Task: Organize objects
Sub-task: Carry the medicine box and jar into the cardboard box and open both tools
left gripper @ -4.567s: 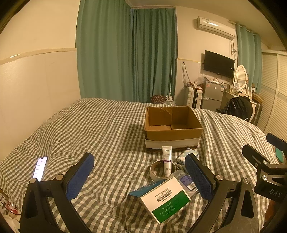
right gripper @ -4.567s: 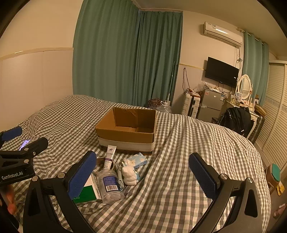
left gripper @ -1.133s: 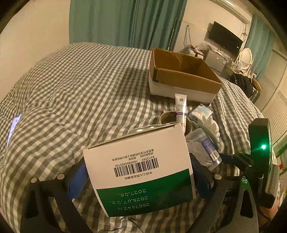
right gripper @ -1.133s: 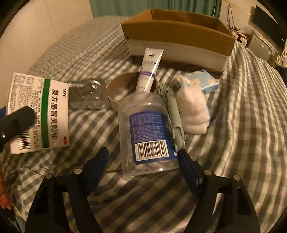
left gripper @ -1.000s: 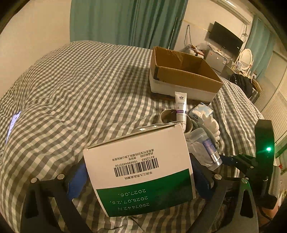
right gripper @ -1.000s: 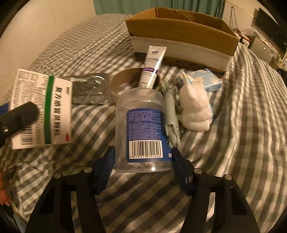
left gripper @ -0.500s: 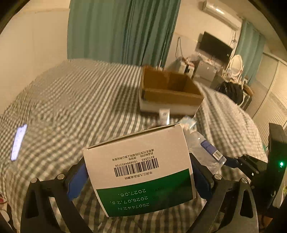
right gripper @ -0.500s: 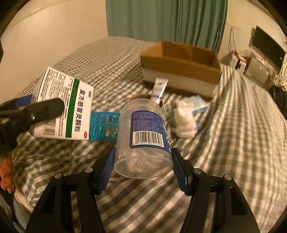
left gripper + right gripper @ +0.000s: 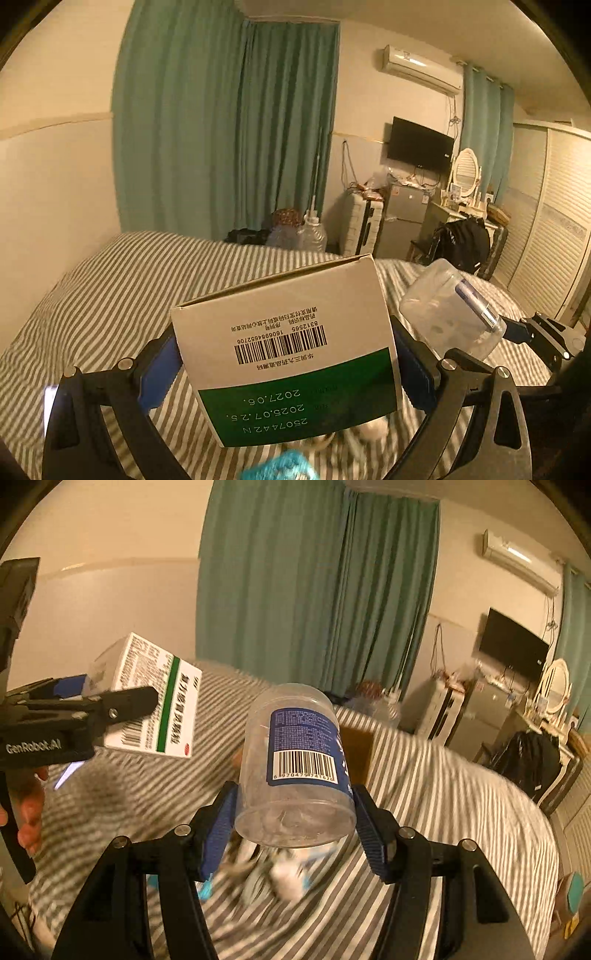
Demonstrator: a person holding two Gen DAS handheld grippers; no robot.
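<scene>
Bed (image 9: 110, 295) with checked cover fills the lower half of both views, blurred. Cardboard box (image 9: 356, 751) only partly visible in the right wrist view, at 12 o'clock behind the jar; hidden in the left view.

Left gripper (image 9: 284, 373) clenched on the medicine box (image 9: 288, 354), white with green band, barcode face to camera, held off the bed. Right gripper (image 9: 295, 812) clenched on the clear plastic jar (image 9: 295, 760), blue label, base toward camera, also in the air. In the left view the jar sits at 3 o'clock of the medicine box, close but apart.

Progress: early. Two items grasped and lifted, neither looks to be in the cardboard box yet. Leftovers lie on the bed under the grippers: teal blister pack (image 9: 280, 467) at 6 o'clock, white and pale shapes below the jar, too blurred to name. Phone (image 9: 50, 402) glowing at 8 o'clock.

Versus half a second earlier: both grippers have tilted up and moved higher, room and curtains now fill more of the frame, and the cardboard box has dropped behind the held items.
</scene>
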